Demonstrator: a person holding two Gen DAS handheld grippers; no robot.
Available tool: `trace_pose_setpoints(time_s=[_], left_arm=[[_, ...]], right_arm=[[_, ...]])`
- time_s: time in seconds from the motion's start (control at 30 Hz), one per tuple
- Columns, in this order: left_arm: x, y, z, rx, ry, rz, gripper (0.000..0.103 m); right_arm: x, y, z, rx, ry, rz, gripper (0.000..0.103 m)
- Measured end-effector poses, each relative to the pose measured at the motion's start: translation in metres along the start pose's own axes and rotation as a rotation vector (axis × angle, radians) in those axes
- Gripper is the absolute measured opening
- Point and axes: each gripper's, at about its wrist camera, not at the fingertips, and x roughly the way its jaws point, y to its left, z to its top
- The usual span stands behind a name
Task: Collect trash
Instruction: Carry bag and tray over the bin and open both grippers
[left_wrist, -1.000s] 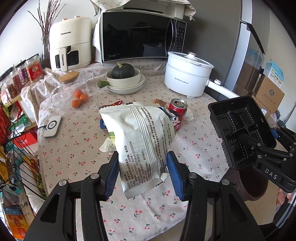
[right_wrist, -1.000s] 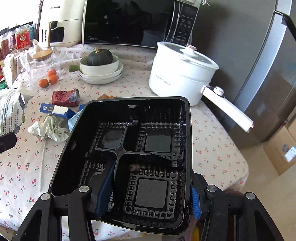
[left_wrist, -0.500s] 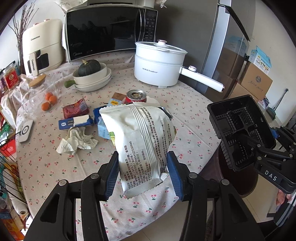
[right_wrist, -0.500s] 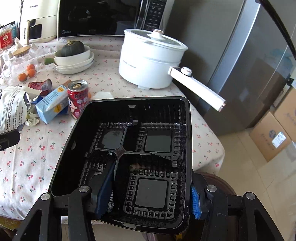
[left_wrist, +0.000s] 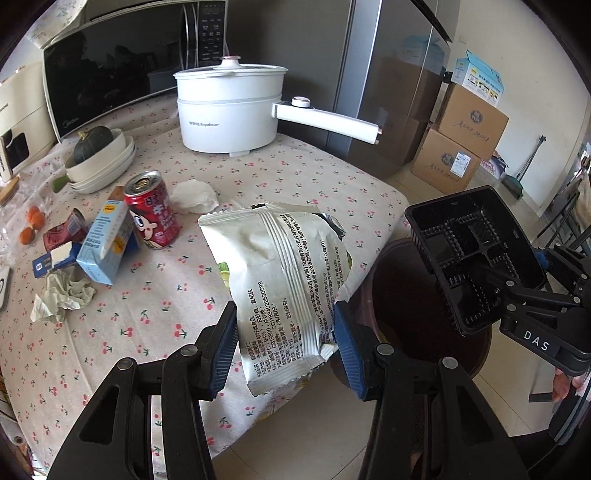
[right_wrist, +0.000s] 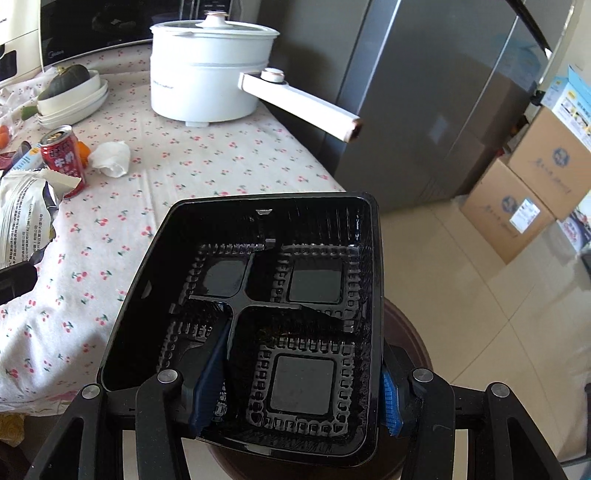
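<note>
My left gripper (left_wrist: 284, 345) is shut on a white snack bag (left_wrist: 284, 273) and holds it upright over the table's front edge. My right gripper (right_wrist: 295, 391) is shut on a black plastic food tray (right_wrist: 258, 295), seen also in the left wrist view (left_wrist: 472, 254), held above a dark brown bin (left_wrist: 402, 295) on the floor right of the table. Still on the table: a red can (left_wrist: 153, 210), a blue carton (left_wrist: 105, 243), a small blue box (left_wrist: 51, 260), a crumpled tissue (left_wrist: 62, 295), a white napkin (left_wrist: 194, 195) and a red wrapper (left_wrist: 62, 230).
A white electric pot (left_wrist: 229, 110) with a long handle (left_wrist: 325, 120) stands at the back of the cherry-print tablecloth (left_wrist: 110, 332). Stacked bowls with a squash (left_wrist: 99, 158), a microwave (left_wrist: 122, 62), a fridge (left_wrist: 388, 74) and cardboard boxes (left_wrist: 458, 147) surround it.
Both grippers have swung right with their loads. The bag and the tray are now near the table's right edge, with the brown bin under the tray.
</note>
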Motion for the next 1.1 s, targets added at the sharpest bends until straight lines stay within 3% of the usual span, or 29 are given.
trace_pose_setpoints(time_s=[0.4, 0.83, 0.93, 1.0, 1.1], left_arm=[[0.040, -0.056, -0.004, 0.093, 0.064, -0.066, 0.053], [0.079, -0.106, -0.013, 0.166, 0.155, -0.235, 0.054], [0.090, -0.110, -0.017, 0.183, 0.205, -0.227, 0.060], [0.092, -0.109, -0.018, 0.191, 0.213, -0.189, 0.076], [0.091, -0.102, -0.018, 0.196, 0.208, -0.147, 0.081]], right_arm=[[0.023, -0.058, -0.030, 0.062, 0.080, -0.033, 0.059], [0.049, -0.109, -0.052, 0.149, 0.171, -0.069, 0.059], [0.052, -0.114, -0.055, 0.159, 0.186, -0.073, 0.059], [0.054, -0.116, -0.056, 0.159, 0.194, -0.076, 0.059], [0.055, -0.120, -0.055, 0.164, 0.198, -0.068, 0.059]])
